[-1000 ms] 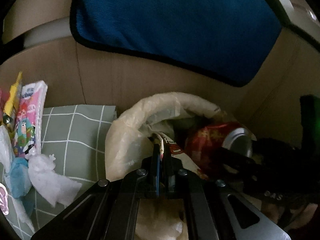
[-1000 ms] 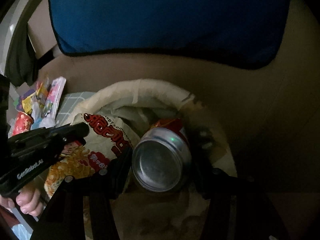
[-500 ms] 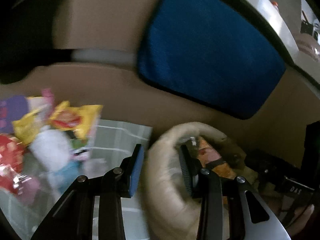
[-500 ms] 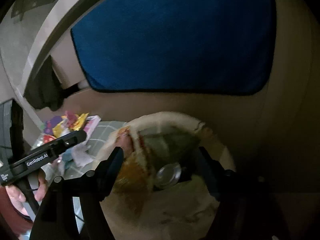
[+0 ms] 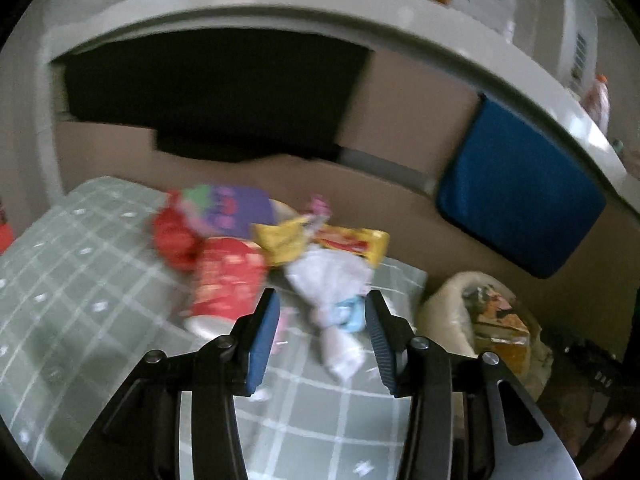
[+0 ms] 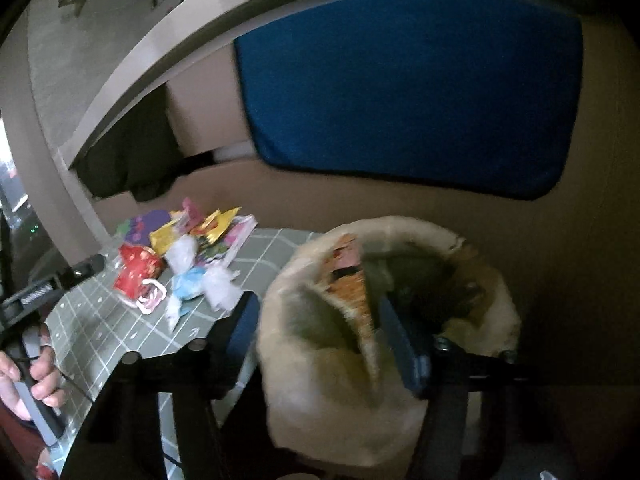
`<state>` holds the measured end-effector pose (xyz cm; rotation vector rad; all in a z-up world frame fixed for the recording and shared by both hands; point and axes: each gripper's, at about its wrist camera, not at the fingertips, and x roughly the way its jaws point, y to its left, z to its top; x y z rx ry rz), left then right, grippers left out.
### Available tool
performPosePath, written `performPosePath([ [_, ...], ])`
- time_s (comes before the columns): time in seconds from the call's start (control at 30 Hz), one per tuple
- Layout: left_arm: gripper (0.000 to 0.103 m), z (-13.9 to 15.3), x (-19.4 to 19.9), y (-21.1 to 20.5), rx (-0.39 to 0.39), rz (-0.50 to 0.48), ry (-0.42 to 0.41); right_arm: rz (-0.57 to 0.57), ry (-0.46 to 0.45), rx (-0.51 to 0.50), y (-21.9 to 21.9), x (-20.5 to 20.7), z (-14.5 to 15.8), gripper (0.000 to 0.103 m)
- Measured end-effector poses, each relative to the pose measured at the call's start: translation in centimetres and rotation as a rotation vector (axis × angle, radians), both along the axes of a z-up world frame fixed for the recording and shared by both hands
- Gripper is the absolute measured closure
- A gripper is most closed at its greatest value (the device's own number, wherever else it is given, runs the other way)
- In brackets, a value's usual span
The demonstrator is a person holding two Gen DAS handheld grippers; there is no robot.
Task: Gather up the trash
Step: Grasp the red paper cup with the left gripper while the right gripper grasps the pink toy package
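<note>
A pile of trash lies on a green checked cloth (image 5: 100, 300): a red paper cup (image 5: 224, 284), a crumpled white tissue (image 5: 332, 280), yellow wrappers (image 5: 352, 242) and a purple packet (image 5: 236, 204). My left gripper (image 5: 320, 336) is open and empty, just short of the tissue. A beige trash bag (image 6: 384, 344) stands to the right of the cloth, with a snack packet (image 6: 352, 292) inside. My right gripper (image 6: 320, 332) is open and empty above the bag's mouth. The pile also shows in the right wrist view (image 6: 180, 256), and the bag in the left wrist view (image 5: 480, 320).
A brown cardboard wall (image 5: 400, 128) with a blue cloth (image 6: 408, 92) hung on it stands behind the cloth and bag. A white curved ledge (image 5: 280, 4) runs above. A dark opening (image 5: 208, 96) sits behind the pile.
My left gripper let go of the snack packet in the bag, opened and swung left to the pile. My right gripper dropped the can into the bag and pulled back.
</note>
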<state>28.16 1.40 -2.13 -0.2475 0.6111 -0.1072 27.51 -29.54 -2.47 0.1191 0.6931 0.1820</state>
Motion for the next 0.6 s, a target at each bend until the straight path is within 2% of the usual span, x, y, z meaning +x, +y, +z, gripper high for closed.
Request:
performPosePath([
  [0.1,0.057,0.9,-2.3,2.4,0.007,0.042,-0.035,0.016,-0.012,-0.051,2.5,-0.8,0.3,0.044],
  [0.3,0.057,2.4,-5.3,6.4,-0.021,0.035,-0.081,0.051,-0.023,-0.092,6.9,-1.5,1.2,0.044],
  [0.5,0.057,1.0,-5.7,10.5,-0.046,0.138,-0.073,0.142,-0.048,-0.148,11.7,-1.4,1.5,0.044],
  [0.6,0.056,-0.7,-4.4,12.4,-0.080,0.162,-0.021,0.165,-0.056,-0.141,12.8,-0.8,1.3,0.044],
])
